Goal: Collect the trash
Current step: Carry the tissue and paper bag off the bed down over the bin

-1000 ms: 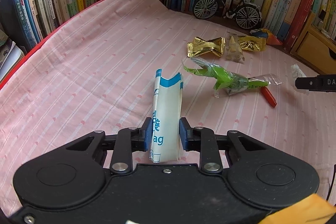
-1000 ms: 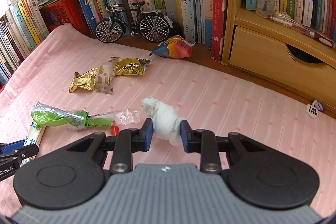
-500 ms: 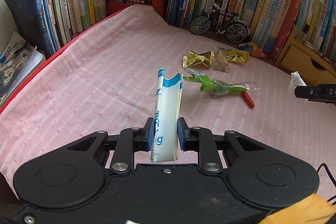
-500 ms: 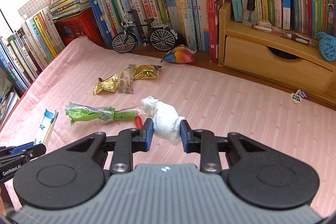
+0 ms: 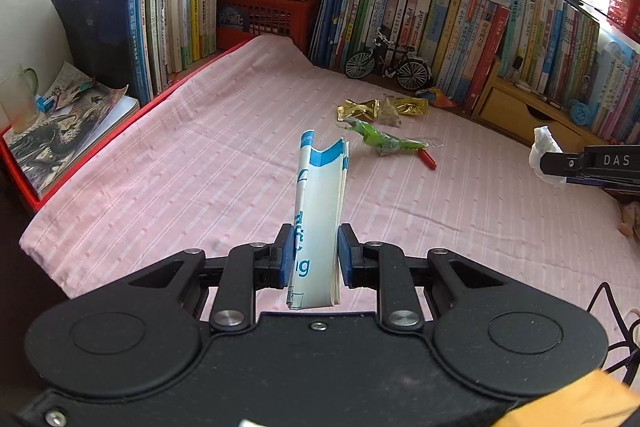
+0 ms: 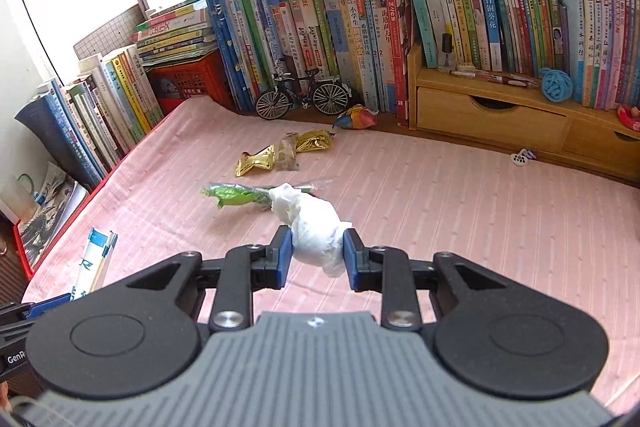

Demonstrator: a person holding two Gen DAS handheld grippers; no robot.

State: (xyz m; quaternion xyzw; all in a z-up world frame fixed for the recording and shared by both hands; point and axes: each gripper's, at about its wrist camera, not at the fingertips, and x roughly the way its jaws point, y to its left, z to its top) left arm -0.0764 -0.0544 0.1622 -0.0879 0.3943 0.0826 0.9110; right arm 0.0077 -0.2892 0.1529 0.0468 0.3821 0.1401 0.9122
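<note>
A big flat top is covered with a pink striped cloth (image 5: pixel 200 155); some trash lies on it; two shiny gold wrappers (image 6: pixel 256 161) sit near the far side, with a pale little packet (image 6: pixel 287 159) between them, touching both; a crumpled green wrapper (image 5: pixel 380 141) lies a bit closer, and a small red thing (image 5: pixel 428 159) is just beside its clear end; a colourful wrapper (image 6: pixel 356 118) lies past the cloth's far edge, near a toy bike (image 6: pixel 302 98).

pink striped cloth (image 5: pixel 200 155) — gold wrappers (image 6: pixel 256 159), green wrapper (image 6: pixel 232 195), white tissue (image 6: pixel 316 231).
</note>
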